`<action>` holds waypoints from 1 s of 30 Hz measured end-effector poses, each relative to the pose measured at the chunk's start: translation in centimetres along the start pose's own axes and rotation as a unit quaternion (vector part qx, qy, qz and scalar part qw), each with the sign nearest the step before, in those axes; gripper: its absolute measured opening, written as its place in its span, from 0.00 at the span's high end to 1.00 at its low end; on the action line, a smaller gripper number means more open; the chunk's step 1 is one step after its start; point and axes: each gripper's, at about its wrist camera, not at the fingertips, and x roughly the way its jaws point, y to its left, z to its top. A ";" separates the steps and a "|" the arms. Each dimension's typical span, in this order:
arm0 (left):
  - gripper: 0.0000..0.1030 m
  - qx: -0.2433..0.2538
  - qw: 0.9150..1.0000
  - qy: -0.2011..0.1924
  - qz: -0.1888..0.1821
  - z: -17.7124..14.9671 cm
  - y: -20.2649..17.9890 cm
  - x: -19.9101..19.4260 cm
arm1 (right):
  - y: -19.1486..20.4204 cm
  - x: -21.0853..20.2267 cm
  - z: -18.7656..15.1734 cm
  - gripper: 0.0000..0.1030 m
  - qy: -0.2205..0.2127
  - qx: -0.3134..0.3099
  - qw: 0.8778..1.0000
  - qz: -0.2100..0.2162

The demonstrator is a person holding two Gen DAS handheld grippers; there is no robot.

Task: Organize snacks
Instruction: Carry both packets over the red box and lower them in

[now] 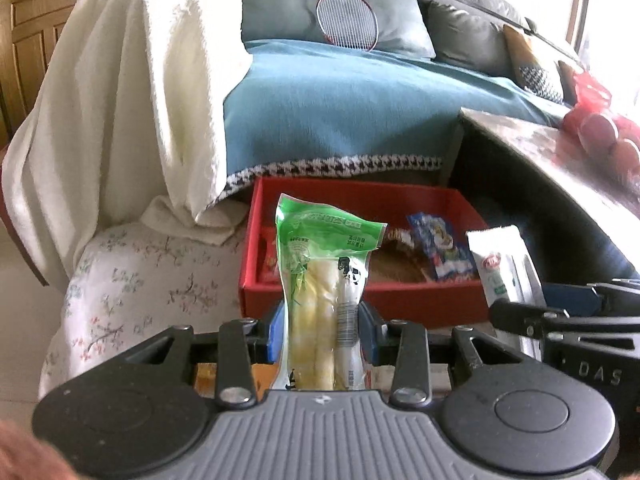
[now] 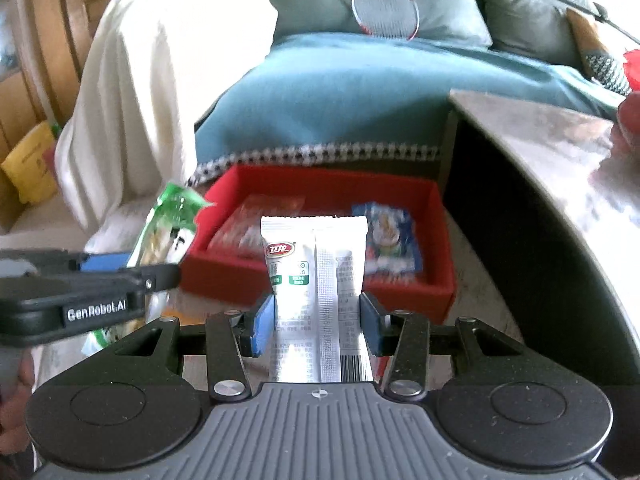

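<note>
Teal sofa: fills the back, a white blanket draped over its left arm.
Grey counter: curves in from the right.
Red box: sits low in front of the sofa; a blue snack packet lies inside.
Left hand-held gripper: blue pads clamped on a green-topped bamboo shoot pack, held upright just before the box!
Right hand-held gripper: squeezed onto a white sachet, upright, in front of the box's near wall.
Badminton racket: leans on the sofa cushions.
</note>
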 end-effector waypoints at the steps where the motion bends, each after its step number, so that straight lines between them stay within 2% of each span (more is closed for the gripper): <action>1: 0.69 0.001 1.000 -0.002 0.000 0.3 -0.1 0.2 | -0.1 0.1 0.4 0.49 -0.004 0.001 1.000 -0.001; 16: 0.69 0.001 1.000 -0.013 0.019 3.9 -0.6 4.3 | -1.0 4.3 4.9 0.49 -0.032 0.007 0.999 -0.015; 30: 0.69 0.012 0.999 -0.018 0.030 6.0 -1.5 7.5 | -2.3 7.2 6.5 0.49 -0.036 0.015 0.999 -0.030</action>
